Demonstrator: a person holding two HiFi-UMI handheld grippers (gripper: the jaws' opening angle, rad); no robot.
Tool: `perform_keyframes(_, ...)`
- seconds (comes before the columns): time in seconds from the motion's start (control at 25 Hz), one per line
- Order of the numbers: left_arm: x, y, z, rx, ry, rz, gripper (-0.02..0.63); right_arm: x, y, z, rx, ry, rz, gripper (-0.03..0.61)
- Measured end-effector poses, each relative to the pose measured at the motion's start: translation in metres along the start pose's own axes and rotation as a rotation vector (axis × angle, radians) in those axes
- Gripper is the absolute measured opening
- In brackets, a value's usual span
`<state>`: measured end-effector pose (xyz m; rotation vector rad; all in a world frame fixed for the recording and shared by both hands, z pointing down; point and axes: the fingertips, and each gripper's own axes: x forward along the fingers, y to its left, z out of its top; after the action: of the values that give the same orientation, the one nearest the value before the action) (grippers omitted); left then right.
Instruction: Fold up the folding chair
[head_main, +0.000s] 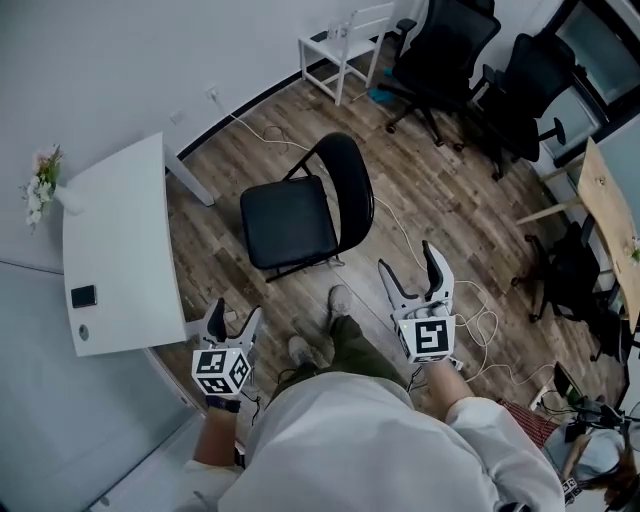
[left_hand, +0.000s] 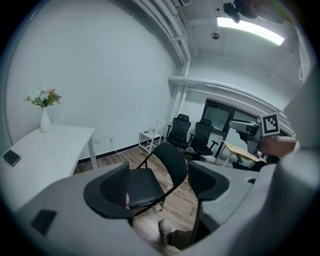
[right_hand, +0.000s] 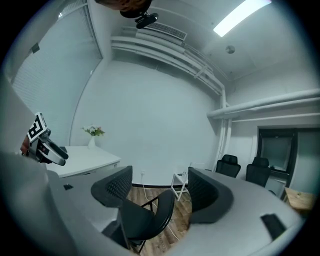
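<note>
A black folding chair stands unfolded on the wooden floor, its seat toward the white table and its backrest to the right. My left gripper hangs open near the table's corner, short of the chair. My right gripper is open too, just right of the chair's front legs. In the left gripper view the chair shows between the wide jaws of the left gripper, apart from them. In the right gripper view the chair sits low between the empty jaws of the right gripper.
A white table with a phone and a flower vase stands at the left. Black office chairs and a white stool line the far side. Cables lie on the floor at the right, and my feet are before the chair.
</note>
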<state>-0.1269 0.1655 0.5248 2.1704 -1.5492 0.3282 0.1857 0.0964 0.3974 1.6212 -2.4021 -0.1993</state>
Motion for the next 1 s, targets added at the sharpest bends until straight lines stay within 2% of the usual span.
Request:
perform_keyframes(0.16,0.05,0.015,0.012,-0.054,0.031,0.046,0.37,0.059,-0.031,-0.017,0.026,0.019,0.036,0.353)
perform_keyframes(0.4,0.133,0.029,0.02,-0.234,0.086,0.091,0.37,0.146,-0.081,-0.038,0.043,0.051,0.111,0.353)
perform_keyframes(0.6,0.197,0.061,0.019,-0.257,0.146,0.121,0.37,0.227,-0.098,-0.065,0.044,0.112,0.167,0.351)
perform_keyframes(0.8,0.247,0.102,-0.015,-0.297,0.247,0.104,0.37,0.29,-0.103,-0.096,0.038,0.18,0.187,0.35)
perform_keyframes(1.0,0.3,0.152,-0.086,-0.375,0.38,0.072,0.371,0.344,-0.093,-0.151,0.043,0.29,0.2,0.344)
